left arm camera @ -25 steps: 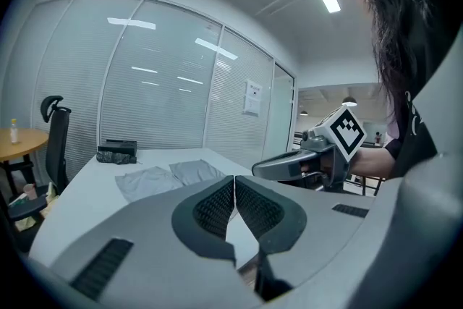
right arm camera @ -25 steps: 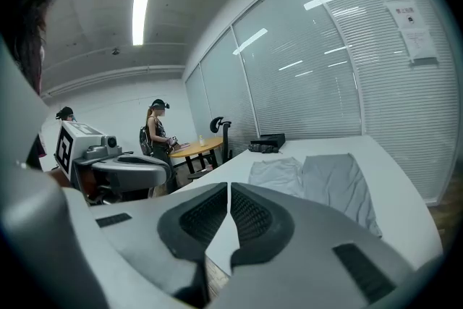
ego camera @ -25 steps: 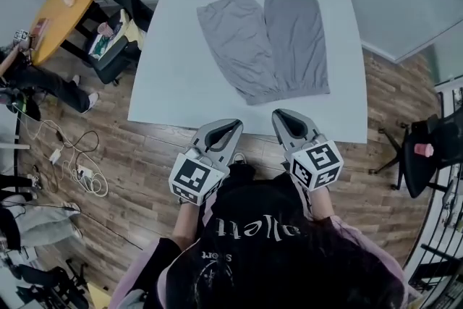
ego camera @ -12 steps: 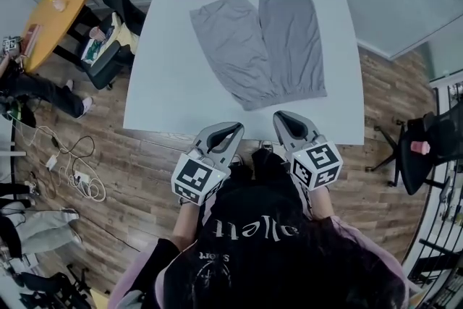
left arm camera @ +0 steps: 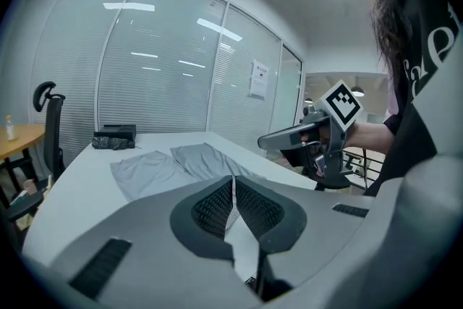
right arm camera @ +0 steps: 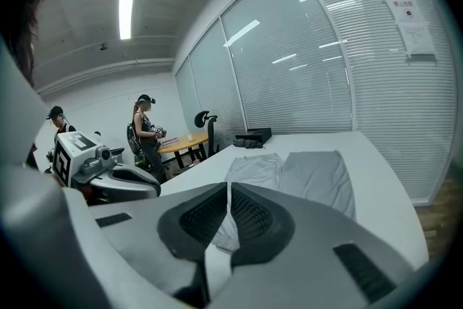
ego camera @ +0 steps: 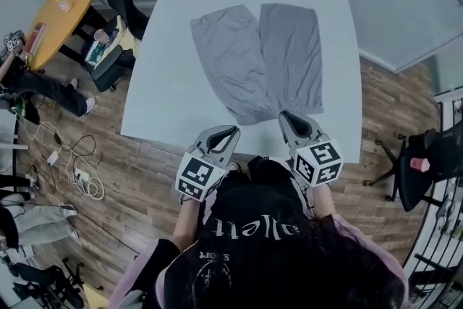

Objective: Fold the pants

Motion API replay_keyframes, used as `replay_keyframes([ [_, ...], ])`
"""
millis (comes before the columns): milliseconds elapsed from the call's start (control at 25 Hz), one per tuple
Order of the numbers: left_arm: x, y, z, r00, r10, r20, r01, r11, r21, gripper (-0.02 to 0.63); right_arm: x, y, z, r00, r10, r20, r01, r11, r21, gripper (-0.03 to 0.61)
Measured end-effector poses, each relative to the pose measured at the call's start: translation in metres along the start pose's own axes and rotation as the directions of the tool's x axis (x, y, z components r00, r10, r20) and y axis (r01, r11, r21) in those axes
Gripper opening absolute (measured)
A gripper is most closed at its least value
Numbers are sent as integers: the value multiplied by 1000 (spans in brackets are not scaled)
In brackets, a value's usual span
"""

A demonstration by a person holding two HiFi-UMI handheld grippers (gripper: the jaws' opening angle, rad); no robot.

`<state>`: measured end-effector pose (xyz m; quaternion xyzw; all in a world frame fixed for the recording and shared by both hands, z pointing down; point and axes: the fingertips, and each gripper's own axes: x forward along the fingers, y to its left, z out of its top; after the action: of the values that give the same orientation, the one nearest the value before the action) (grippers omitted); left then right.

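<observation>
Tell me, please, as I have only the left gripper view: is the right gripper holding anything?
Observer: No. In its own view the right gripper has its fingers together, with nothing between them.
Operator: Thank you. Where is it relative to the pants?
Observer: In the head view its tip overlaps the near right corner of the pants. I cannot tell whether it touches them.
Operator: Is anyone nearby?
Observer: Yes, the right gripper view shows two people standing by the orange table.
</observation>
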<state>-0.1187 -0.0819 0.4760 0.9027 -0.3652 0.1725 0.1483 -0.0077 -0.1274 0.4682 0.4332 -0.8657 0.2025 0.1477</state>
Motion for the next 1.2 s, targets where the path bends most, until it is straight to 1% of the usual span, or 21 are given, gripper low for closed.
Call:
replay_keyframes([
  [160, 25, 8, -15, 998, 36, -45, -36, 999, 3, 26, 4, -38, -11, 999, -26, -36, 27, 1000, 15, 31],
  [360, 54, 26, -44, 988, 75, -137, -86, 994, -73, 28, 7, -98, -43, 989, -88, -120, 91, 996, 18, 32],
  [480, 67, 37, -58, 980, 95, -175, -114, 988, -100, 31, 5, -133, -65, 977, -126, -172, 134, 990, 38, 32],
  [560, 74, 42, -68, 973, 106, -207, -130, 985, -109, 54, 3, -155, -82, 965, -149, -214, 164, 985, 54, 49],
  [640, 80, 45, -79, 965, 104, -242, -136, 984, -117, 111, 2, -175, -101, 952, -168, -255, 189, 980, 63, 96],
  [800, 93, 47, -101, 946, 97, -308, -147, 978, -145, 148, -2, -210, -139, 921, -198, -336, 234, 969, 72, 162],
  [960, 104, 44, -127, 918, 62, -391, -140, 975, -174, 193, 1, -230, -169, 890, -199, -410, 259, 961, 96, 205],
  [1080, 112, 42, -142, 896, 38, -441, -130, 975, -178, 201, 6, -236, -178, 889, -188, -418, 267, 953, 140, 209],
  [1200, 118, 46, -150, 885, 48, -464, -146, 973, -178, 201, 14, -237, -183, 889, -187, -418, 284, 941, 183, 207],
])
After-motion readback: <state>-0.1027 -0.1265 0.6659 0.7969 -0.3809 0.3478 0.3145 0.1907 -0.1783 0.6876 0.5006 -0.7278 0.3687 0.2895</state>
